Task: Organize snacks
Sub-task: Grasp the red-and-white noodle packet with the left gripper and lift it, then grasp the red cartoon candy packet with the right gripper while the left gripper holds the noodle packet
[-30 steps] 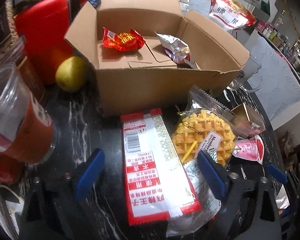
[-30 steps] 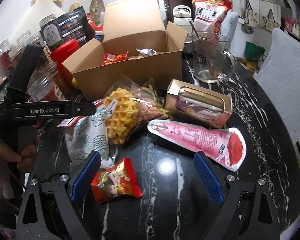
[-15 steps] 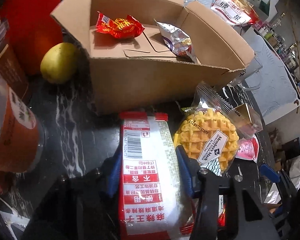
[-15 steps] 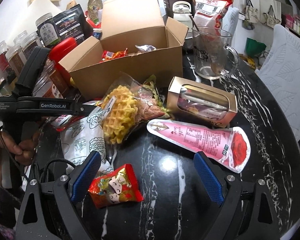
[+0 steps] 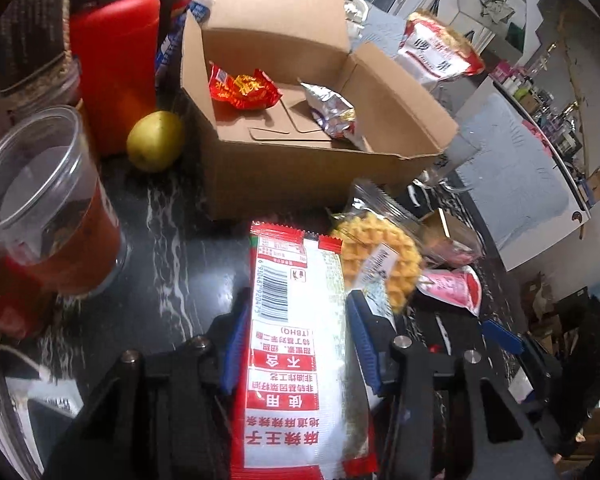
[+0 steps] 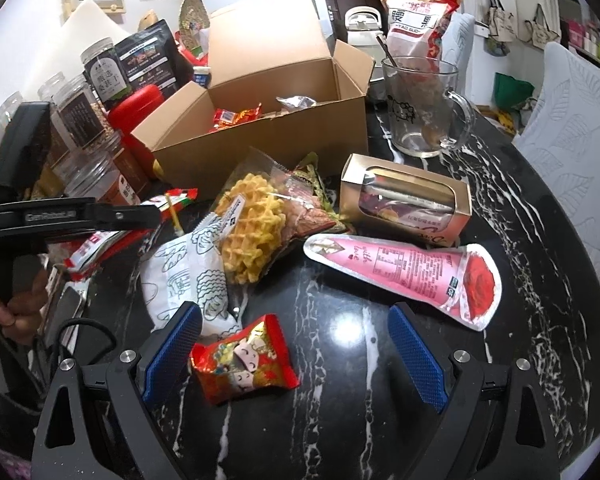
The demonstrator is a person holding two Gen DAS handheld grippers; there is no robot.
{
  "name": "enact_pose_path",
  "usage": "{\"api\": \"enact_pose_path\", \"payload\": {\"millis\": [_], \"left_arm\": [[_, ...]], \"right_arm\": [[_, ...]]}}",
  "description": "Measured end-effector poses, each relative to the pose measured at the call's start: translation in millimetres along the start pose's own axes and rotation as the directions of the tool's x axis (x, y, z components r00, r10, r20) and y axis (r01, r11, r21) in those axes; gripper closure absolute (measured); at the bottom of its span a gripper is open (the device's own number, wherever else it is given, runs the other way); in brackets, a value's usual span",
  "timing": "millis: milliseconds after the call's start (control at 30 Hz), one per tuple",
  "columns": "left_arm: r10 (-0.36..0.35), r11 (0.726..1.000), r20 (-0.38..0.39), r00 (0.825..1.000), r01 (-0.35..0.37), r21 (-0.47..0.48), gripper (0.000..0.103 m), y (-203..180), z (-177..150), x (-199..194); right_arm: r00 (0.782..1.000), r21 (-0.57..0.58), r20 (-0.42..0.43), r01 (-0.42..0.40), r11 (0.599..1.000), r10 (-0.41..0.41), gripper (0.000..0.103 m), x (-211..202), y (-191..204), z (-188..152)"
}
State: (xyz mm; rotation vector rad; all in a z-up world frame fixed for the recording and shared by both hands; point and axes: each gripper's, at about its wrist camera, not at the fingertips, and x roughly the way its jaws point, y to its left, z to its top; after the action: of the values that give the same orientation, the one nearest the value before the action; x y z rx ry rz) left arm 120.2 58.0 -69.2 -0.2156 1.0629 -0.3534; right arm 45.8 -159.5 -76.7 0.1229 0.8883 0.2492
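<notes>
Snacks: lay loose on a black marble table (image 6: 380, 420) with white veining — waffle pack (image 6: 252, 220), pink cone pouch (image 6: 412, 272), gold window box (image 6: 404, 204), small red packet (image 6: 244, 360).
Left gripper (image 5: 296, 344): jaws were closing, pads pressed on a red-and-white snack packet (image 5: 296, 360) raised in front of the cardboard box (image 5: 300, 176).
Right gripper (image 6: 296, 352): fingers were spread wide, holding nothing.
Cardboard box: stood open, two wrapped snacks inside.
Surroundings: jars (image 6: 84, 112), glass mug (image 6: 424, 108), pear (image 5: 154, 146) — crowded tabletop; white wall behind.
</notes>
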Motion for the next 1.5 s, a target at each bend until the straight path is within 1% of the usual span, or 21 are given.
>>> {"api": "enact_pose_path", "payload": {"millis": [67,233,300,400,533,700,733,800,833,900,933,1000,1100,1200,1267,1367,1500], "left_arm": [[0.006,1.0,0.002,1.0,-0.006,0.012,0.057,-4.2,-7.4,-2.8],[0.025,1.0,-0.008,1.0,-0.025,0.0,0.057,-2.4,-24.1,0.6],[0.019,1.0,-0.017,1.0,-0.019,-0.004,0.057,-2.2,-29.8,1.9],[0.012,1.0,-0.052,0.999,-0.012,-0.016,0.057,-2.0,-39.7,10.2],[-0.019,0.999,-0.05,0.999,0.017,-0.035,0.057,-1.8,-45.7,13.8],[-0.019,0.999,-0.068,0.997,0.016,-0.049,0.045,-3.3,-47.1,19.6],[-0.02,0.998,-0.066,0.998,0.016,-0.053,0.045,-3.9,-46.6,20.8],[-0.013,0.999,-0.037,0.999,0.011,-0.052,0.046,-5.4,-48.1,20.5],[-0.004,0.999,-0.019,1.0,0.003,-0.043,0.049,-5.7,-49.7,19.4],[0.03,0.999,0.011,0.999,-0.03,-0.013,0.052,-10.8,-52.9,15.9],[0.059,0.998,0.031,0.998,-0.06,0.014,0.053,-16.6,-54.8,13.8],[0.078,0.996,0.045,0.996,-0.08,0.036,0.055,-21.4,-57.4,12.1],[0.059,0.998,0.039,0.998,-0.06,0.023,0.055,-21.1,-60.8,5.6],[0.046,0.999,0.047,0.998,-0.047,0.02,0.055,-19.7,-65.0,-5.4],[0.03,1.0,0.054,0.998,-0.03,0.0,0.055,-16.0,-67.0,-13.4],[0.02,1.0,0.075,0.997,-0.019,-0.018,0.056,-13.1,-69.5,-22.9],[0.008,1.0,0.11,0.994,-0.006,-0.021,0.055,-12.1,-71.2,-33.8]], "right_arm": [[1.0,0.001,0.002,-0.005,1.0,0.005,0.008,-1.5,0.7,-2.0],[1.0,-0.002,0.006,-0.005,1.0,0.005,0.008,-4.8,2.1,-5.6],[1.0,-0.004,0.006,-0.002,1.0,0.002,0.008,-5.6,2.7,-7.4],[1.0,-0.005,0.003,-0.001,1.0,0.001,0.008,-4.9,3.4,-10.2],[1.0,-0.006,-0.007,-0.005,1.0,0.005,0.008,-3.3,5.1,-13.6],[1.0,-0.012,-0.003,-0.008,1.0,0.008,0.008,-4.8,7.6,-14.8],[1.0,-0.011,-0.003,-0.007,1.0,0.007,0.008,-4.8,7.6,-14.9],[1.0,-0.008,-0.005,-0.004,1.0,0.004,0.008,-4.6,6.8,-15.7],[1.0,-0.008,-0.006,-0.003,1.0,0.003,0.008,-4.1,6.8,-15.8],[1.0,-0.008,-0.009,0.002,1.0,-0.002,0.008,-3.2,6.4,-16.6],[1.0,-0.009,-0.011,0.006,1.0,-0.006,0.008,-2.8,6.3,-17.2],[1.0,-0.011,-0.013,0.01,1.0,-0.01,0.008,-1.8,6.0,-18.4],[1.0,-0.004,-0.02,0.006,1.0,-0.006,0.008,-0.5,4.4,-19.9],[1.0,0.0,-0.017,-0.009,1.0,0.009,0.008,-1.2,2.5,-21.2],[1.0,0.001,-0.019,-0.018,1.0,0.018,0.008,-0.2,2.6,-22.2],[0.998,-0.008,-0.038,-0.049,0.999,0.049,0.008,4.8,5.0,-23.0],[0.995,-0.045,-0.054,-0.089,0.995,0.086,0.008,11.6,12.5,-24.1]]}}
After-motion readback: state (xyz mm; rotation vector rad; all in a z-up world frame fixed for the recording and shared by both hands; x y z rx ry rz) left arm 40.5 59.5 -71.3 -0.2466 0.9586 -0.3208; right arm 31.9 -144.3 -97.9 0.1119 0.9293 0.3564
